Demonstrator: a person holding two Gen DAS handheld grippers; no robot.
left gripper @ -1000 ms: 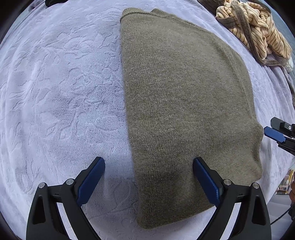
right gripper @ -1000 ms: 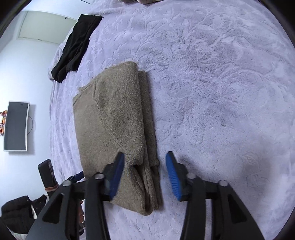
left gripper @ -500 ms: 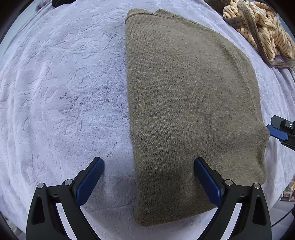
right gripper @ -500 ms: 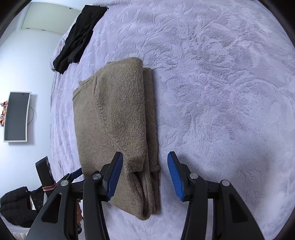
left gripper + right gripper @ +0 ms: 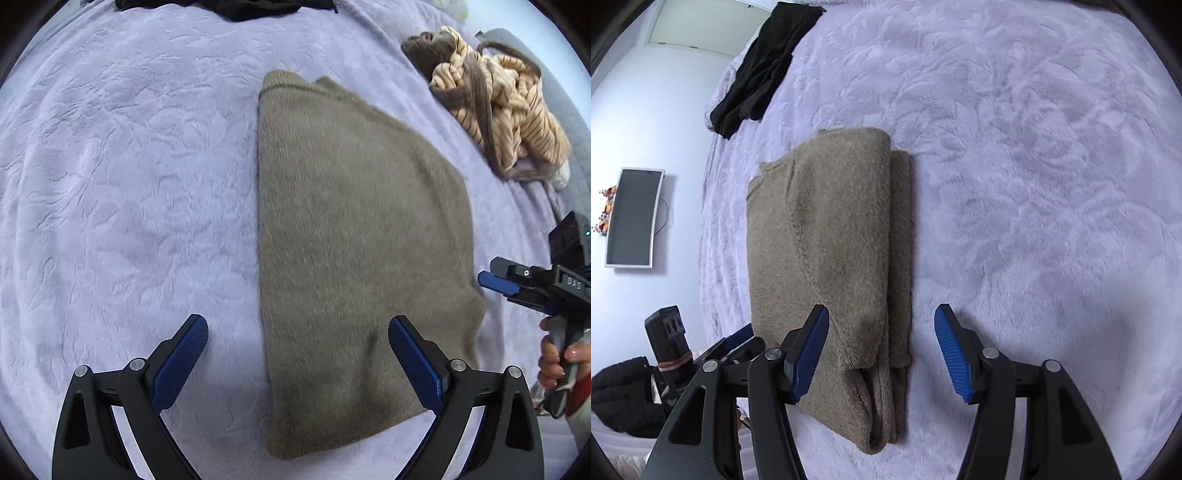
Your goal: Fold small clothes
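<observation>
Bedspread [image 5: 122, 206], pale lilac plush with an embossed leaf pattern, covers the whole work surface. Sweater [image 5: 354, 258], olive knit, lies folded at its centre; in the right wrist view its stacked layers show along the right edge and at the near end. Black garment [image 5: 761, 70] lies at the far left edge of the bedspread; striped garment [image 5: 495, 103], tan with dark lines, is heaped at the far right. Wall [image 5: 624, 122] is plain white, bearing a mounted screen [image 5: 633, 218] with a hanging cable. Left gripper [image 5: 297, 362] is spread wide, straddling the sweater's near left edge, pinching nothing. Right gripper [image 5: 882, 350] is likewise spread over the sweater's near right edge. Its body, seen from the left wrist, carries lettering that reads about "DAS".
</observation>
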